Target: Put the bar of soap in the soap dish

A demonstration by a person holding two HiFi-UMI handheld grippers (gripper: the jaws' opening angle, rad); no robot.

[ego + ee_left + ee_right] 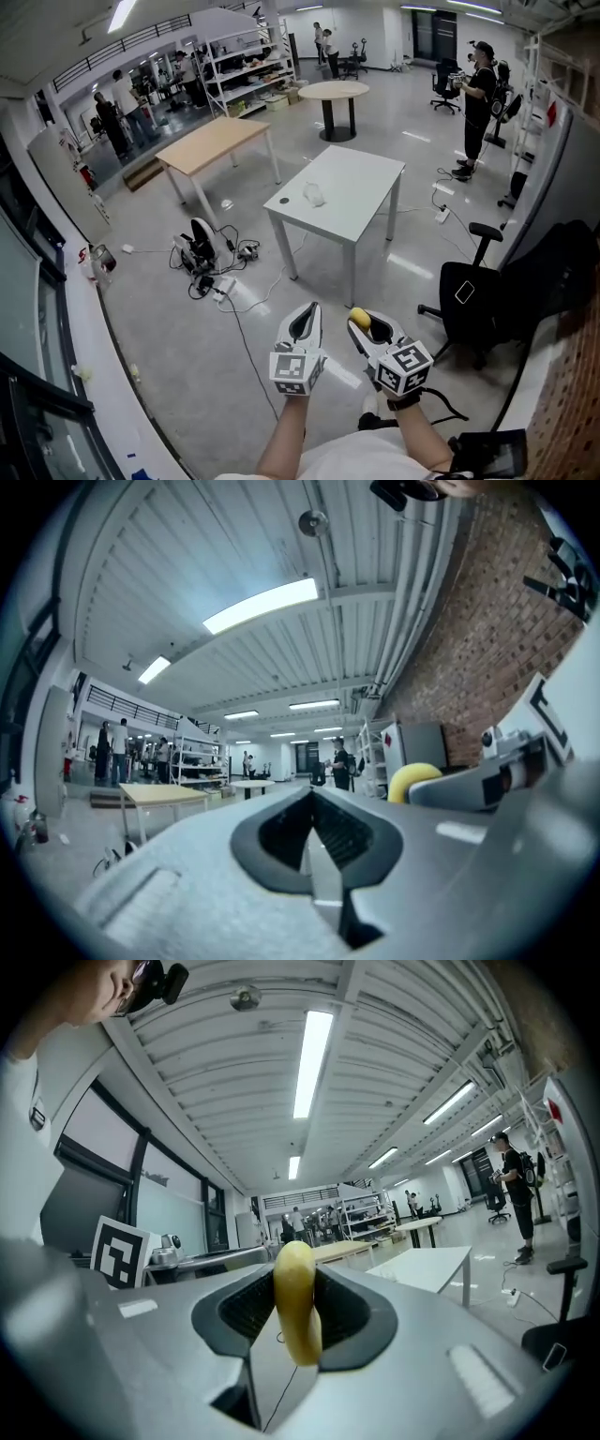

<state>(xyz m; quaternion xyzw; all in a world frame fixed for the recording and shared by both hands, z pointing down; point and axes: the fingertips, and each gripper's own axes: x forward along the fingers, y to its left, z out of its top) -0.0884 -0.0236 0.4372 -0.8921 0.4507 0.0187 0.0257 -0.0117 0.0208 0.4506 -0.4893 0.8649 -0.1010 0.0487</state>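
My right gripper (362, 324) is shut on a yellow bar of soap (359, 318), which stands on edge between the pads (296, 1302) and sticks out above them. My left gripper (305, 324) is beside it, its jaws closed together (314, 841) with nothing in them. The soap (412, 782) also shows at the right of the left gripper view. Both grippers point level toward a white table (361, 202) some way ahead. A small pale object (314, 195), perhaps the soap dish, and a small dark disc (284, 200) lie on that table.
A tangle of cables and gear (202, 255) lies on the floor left of the white table. A black office chair (483, 295) stands to the right. Farther off are a wooden table (211, 142), a round table (334, 90) and a standing person (478, 98).
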